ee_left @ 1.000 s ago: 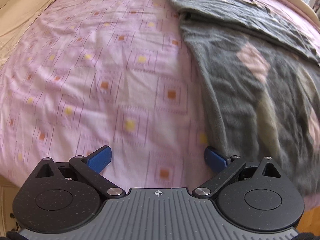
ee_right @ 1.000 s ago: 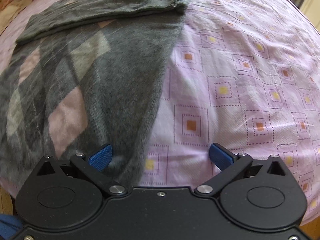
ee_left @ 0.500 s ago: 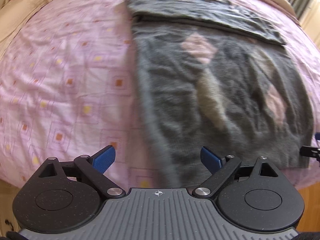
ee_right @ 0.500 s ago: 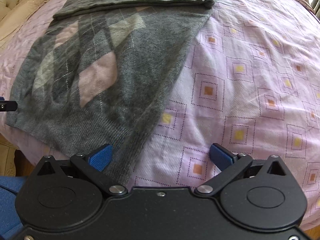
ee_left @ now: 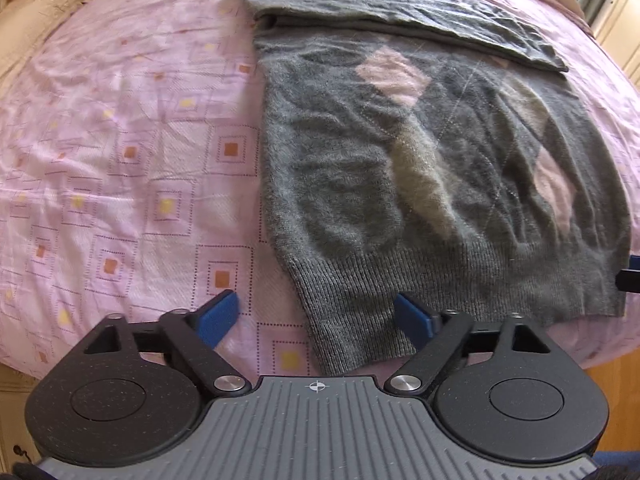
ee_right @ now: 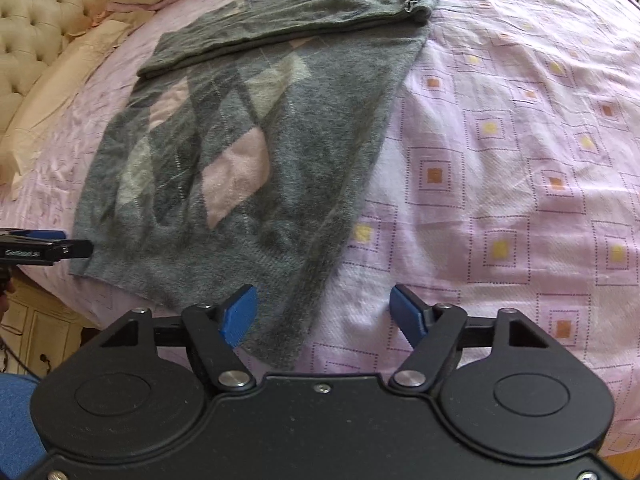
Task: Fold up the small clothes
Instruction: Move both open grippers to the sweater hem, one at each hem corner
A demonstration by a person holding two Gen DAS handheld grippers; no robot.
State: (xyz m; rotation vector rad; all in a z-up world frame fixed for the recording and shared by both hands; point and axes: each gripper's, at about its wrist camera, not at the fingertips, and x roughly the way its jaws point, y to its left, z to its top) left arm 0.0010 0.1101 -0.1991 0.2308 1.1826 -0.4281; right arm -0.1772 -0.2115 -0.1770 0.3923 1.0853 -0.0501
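Observation:
A grey argyle sweater [ee_left: 420, 168] with pink and beige diamonds lies flat on the pink patterned bedsheet [ee_left: 132, 152], its top part folded down into a band across the far end. My left gripper [ee_left: 316, 316] is open, its fingers straddling the hem's near left corner. In the right wrist view the same sweater [ee_right: 240, 152] spreads to the left, and my right gripper [ee_right: 324, 312] is open over the hem's near right corner. Each gripper's tip shows at the edge of the other view, the left one [ee_right: 44, 246] and the right one [ee_left: 630, 274].
A tufted beige headboard [ee_right: 28, 28] and cream pillows [ee_right: 60, 92] lie at the far left of the bed. The bed's near edge drops to a wooden floor [ee_left: 616, 380] and pale furniture [ee_right: 44, 332]. Bare sheet [ee_right: 520, 160] stretches right of the sweater.
Both grippers have pulled back toward the bed's near edge and swung inward. The sweater's hem corners now lie between their open fingers, where before they hovered further up the sides.

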